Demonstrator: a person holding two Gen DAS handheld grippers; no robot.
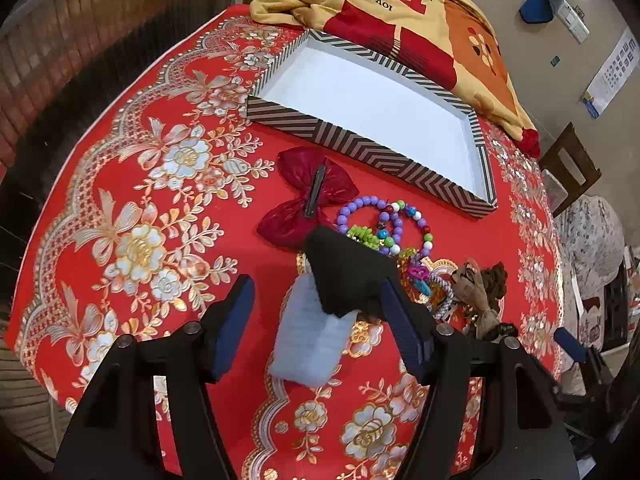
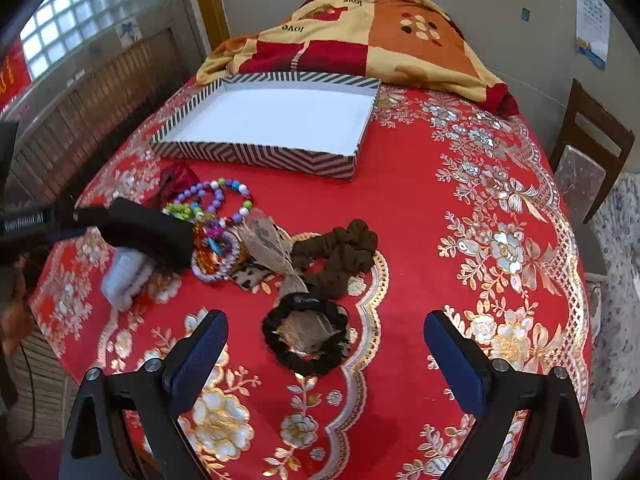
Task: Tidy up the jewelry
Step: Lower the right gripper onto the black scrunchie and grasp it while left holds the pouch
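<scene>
Left wrist view: my left gripper (image 1: 318, 330) gapes wide, holding nothing.
A pale blue scrunchie (image 1: 310, 340) lies between its fingers; my right gripper (image 2: 326, 354) hangs open above a black scrunchie (image 2: 306, 336).

The word "love" appears twice, upside down, on the red, orange and cream patchwork blanket (image 2: 352, 36) heaped at the top of the frame. Faint white lettering marks the black gripper body (image 2: 24, 218) at the left edge, too blurred to read surely.
</scene>
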